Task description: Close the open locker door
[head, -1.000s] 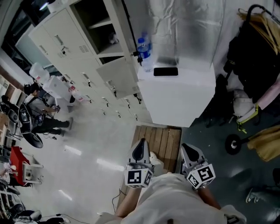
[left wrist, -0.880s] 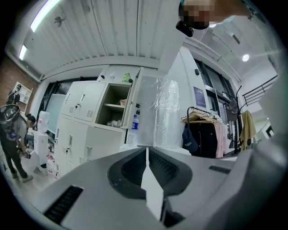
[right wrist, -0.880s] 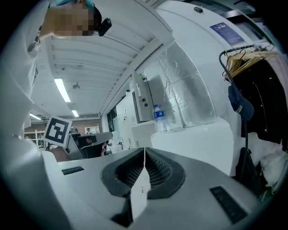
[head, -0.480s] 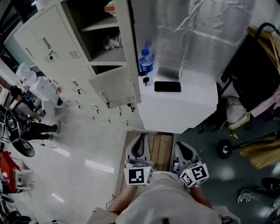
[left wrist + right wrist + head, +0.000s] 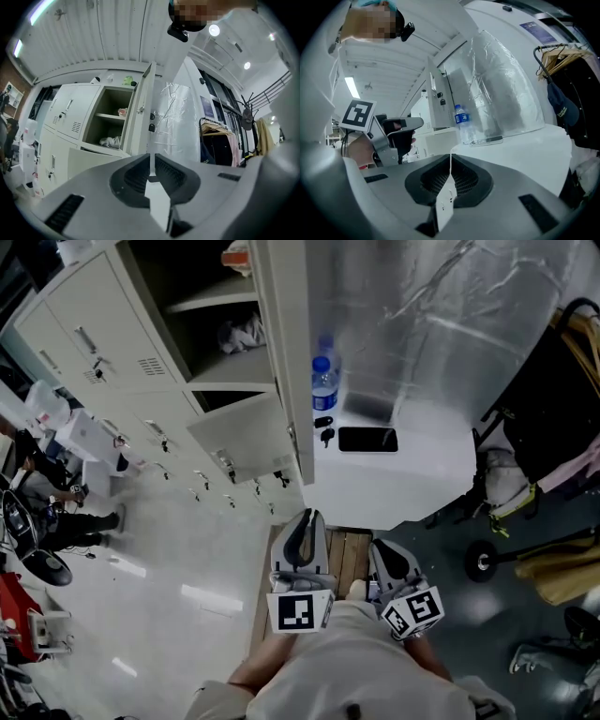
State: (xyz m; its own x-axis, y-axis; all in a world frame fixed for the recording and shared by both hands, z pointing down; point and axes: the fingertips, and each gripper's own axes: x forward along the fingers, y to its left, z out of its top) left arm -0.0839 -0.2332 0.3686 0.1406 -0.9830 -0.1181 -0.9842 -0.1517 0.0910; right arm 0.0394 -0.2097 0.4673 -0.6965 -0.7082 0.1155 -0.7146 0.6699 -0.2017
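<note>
A bank of pale grey lockers (image 5: 84,343) fills the upper left of the head view. One upper locker (image 5: 220,329) stands open, cloth lying on its shelf, and its tall door (image 5: 286,362) juts out edge-on toward me. Below it a smaller door (image 5: 246,442) also hangs open. My left gripper (image 5: 302,532) is shut and empty, short of the doors' free edges. My right gripper (image 5: 392,563) is shut and empty beside it. In the left gripper view the tall door (image 5: 140,115) stands straight ahead, above the jaws of my left gripper (image 5: 150,165).
A white table (image 5: 422,479) butts against the lockers on the right, bearing a water bottle (image 5: 323,381) and a black phone (image 5: 367,439). Keys (image 5: 323,432) hang at the door edge. A wooden pallet (image 5: 345,549) lies underfoot. A clothes rack (image 5: 562,381) stands far right, people (image 5: 56,512) far left.
The lockers and white table have drawn nearer and larger in the head view. Both grippers have advanced toward the open doors, still shut and side by side.
</note>
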